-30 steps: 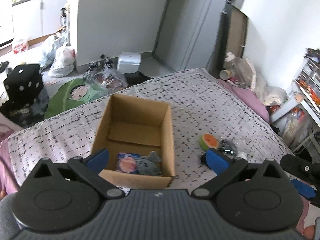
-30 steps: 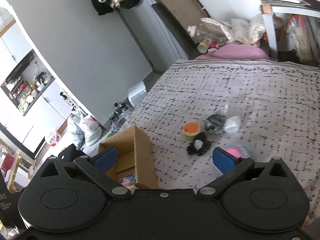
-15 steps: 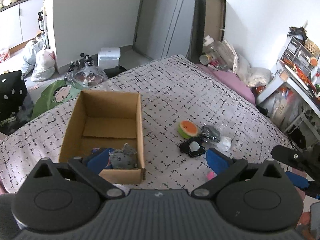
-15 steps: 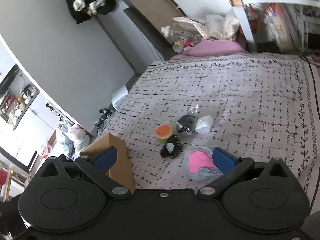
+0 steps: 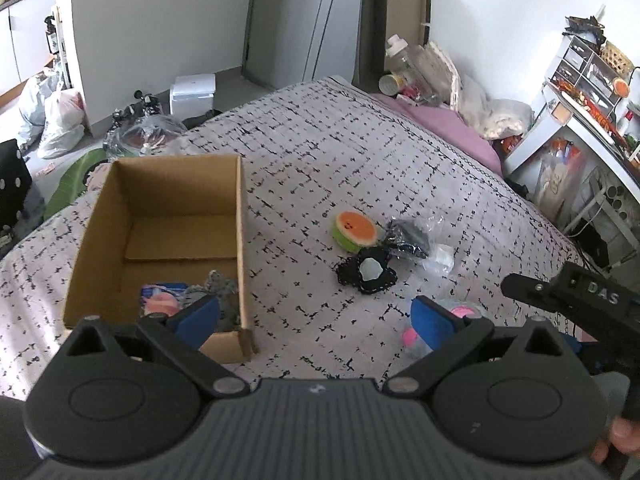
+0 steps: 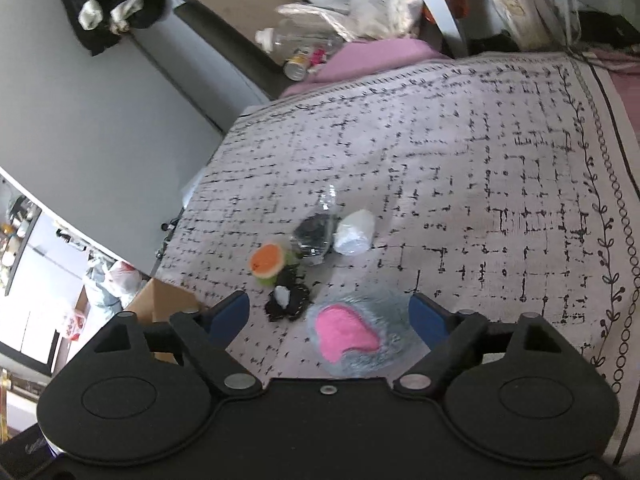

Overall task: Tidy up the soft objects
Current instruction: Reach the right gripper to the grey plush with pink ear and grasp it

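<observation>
Cardboard box (image 5: 160,240), already holding two soft items, is seen on the patterned bedspread (image 6: 480,160), while the right gripper (image 6: 330,318), lowered since a moment ago, is closing around the pink-and-grey plush (image 6: 352,338), likely boxed next; the left gripper (image 5: 316,316) is held open, empty.

Your 2 views are evenly lit by soft daylight, bright enough to read the bed cover (image 5: 360,152) pattern without glare. Shadows stay faint: the cardboard box (image 5: 160,240) holds a dim interior, and each tool's black body shows little detail. Fisheye bending curves your walls and door edges (strongest toward the corners). The right wrist view is slightly softer, with the pink and grey plush (image 6: 352,336) a little smeared near the lens.
</observation>
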### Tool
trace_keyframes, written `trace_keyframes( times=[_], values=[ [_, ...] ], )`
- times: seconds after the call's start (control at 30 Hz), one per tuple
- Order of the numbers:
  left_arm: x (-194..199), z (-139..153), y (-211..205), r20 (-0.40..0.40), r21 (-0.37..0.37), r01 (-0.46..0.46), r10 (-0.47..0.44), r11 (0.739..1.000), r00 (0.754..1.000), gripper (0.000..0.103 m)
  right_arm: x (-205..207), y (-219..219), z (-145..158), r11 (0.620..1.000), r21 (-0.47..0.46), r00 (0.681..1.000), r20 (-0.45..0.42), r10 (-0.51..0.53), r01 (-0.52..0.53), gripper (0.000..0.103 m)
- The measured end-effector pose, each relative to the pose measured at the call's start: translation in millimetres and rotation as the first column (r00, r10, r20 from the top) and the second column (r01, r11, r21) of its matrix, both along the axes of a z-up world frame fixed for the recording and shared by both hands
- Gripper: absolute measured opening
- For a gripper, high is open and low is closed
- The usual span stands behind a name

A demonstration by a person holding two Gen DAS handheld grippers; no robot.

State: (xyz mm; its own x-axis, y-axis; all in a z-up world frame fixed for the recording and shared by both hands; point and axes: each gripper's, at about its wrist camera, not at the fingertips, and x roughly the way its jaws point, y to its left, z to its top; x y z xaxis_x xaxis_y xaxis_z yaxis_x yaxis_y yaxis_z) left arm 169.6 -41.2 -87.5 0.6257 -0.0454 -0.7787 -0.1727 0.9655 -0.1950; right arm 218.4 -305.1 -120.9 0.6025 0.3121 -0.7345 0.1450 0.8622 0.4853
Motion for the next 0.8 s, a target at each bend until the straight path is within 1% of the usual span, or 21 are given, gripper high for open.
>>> trace_keyframes(
  times=[0.07, 0.13, 0.23, 0.33, 0.37, 0.47, 0.53, 0.67, 0.77, 0.8],
  values=[
    [5, -5, -1, -0.007, -0.005, -0.004, 0.004, 1.000, 1.000, 0.101, 5, 0, -7, 1.000, -0.022, 1.000, -0.008, -0.016, 0.016, 0.077],
    [9, -10, -1, -0.013, -0.016, 0.003, -0.003, 1.000, 1.000, 0.100, 9, 0, -12, 0.999, -0.043, 1.000, -0.005, -0.023, 0.022, 0.076],
    [14, -17, -1, -0.020, -0.033, 0.006, -0.006, 0.999, 1.000, 0.100, 17, -1, -23, 0.998, -0.060, 0.999, -0.037, -0.039, 0.036, 0.074],
    [17, -22, -3, -0.027, -0.044, 0.008, -0.009, 0.999, 1.000, 0.099, 23, -2, -35, 0.998, -0.042, 0.995, -0.084, -0.046, 0.043, 0.068],
    [18, -24, -4, -0.030, -0.047, 0.013, -0.014, 0.999, 0.999, 0.099, 25, -2, -38, 0.998, -0.038, 0.994, -0.096, -0.045, 0.041, 0.065],
    [21, -28, -8, -0.041, -0.049, 0.030, -0.032, 0.998, 0.999, 0.094, 26, -2, -47, 0.999, -0.012, 0.990, -0.132, -0.046, 0.045, 0.059],
    [23, -29, -10, -0.045, -0.048, 0.033, -0.036, 0.998, 0.998, 0.094, 25, -4, -50, 0.999, 0.011, 0.988, -0.148, -0.050, 0.052, 0.058],
    [24, -30, -13, -0.048, -0.052, 0.033, -0.035, 0.998, 0.998, 0.094, 22, -6, -50, 0.998, 0.004, 0.988, -0.145, -0.059, 0.061, 0.056],
    [22, -29, -14, -0.044, -0.053, 0.030, -0.032, 0.998, 0.999, 0.094, 24, -11, -50, 0.995, 0.023, 0.986, -0.138, -0.095, 0.099, 0.055],
    [21, -29, -15, -0.043, -0.053, 0.028, -0.031, 0.998, 0.999, 0.094, 26, -12, -50, 0.994, 0.016, 0.985, -0.135, -0.108, 0.111, 0.055]
  ],
)
